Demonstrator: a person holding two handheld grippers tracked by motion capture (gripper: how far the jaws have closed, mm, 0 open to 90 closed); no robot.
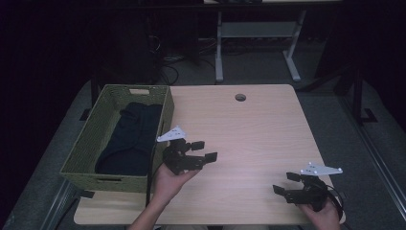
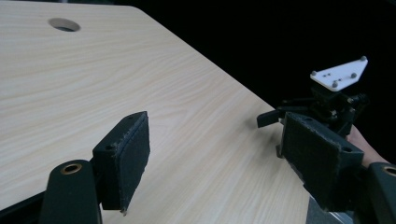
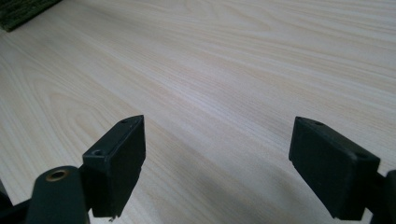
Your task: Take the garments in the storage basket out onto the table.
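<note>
Two tongs released, left tongs (image 1: 203, 149) beside green basket (image 1: 91, 139), right tongs (image 1: 286, 184) over table (image 1: 249, 129).

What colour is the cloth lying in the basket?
Dark navy, near black; the cloth lies inside the olive-green woven basket, best seen in the high view.

The pale, light-wood surface (image 1: 258, 129) showed a fine streaked grain of cream and tan, with one dark round hole (image 1: 240, 97) near its far edge. The rectangular woven basket (image 1: 86, 143) was olive green with a tight speckled weave, and the folded cloth (image 1: 131, 139) inside it was a plain dark navy, almost black. The left tongs (image 1: 203, 150) and the right tongs (image 1: 286, 182) were matt black, each topped by a light grey three-cornered plate. The floor (image 1: 258, 72) beyond was dull grey, and a white frame (image 1: 258, 28) stood on it.
</note>
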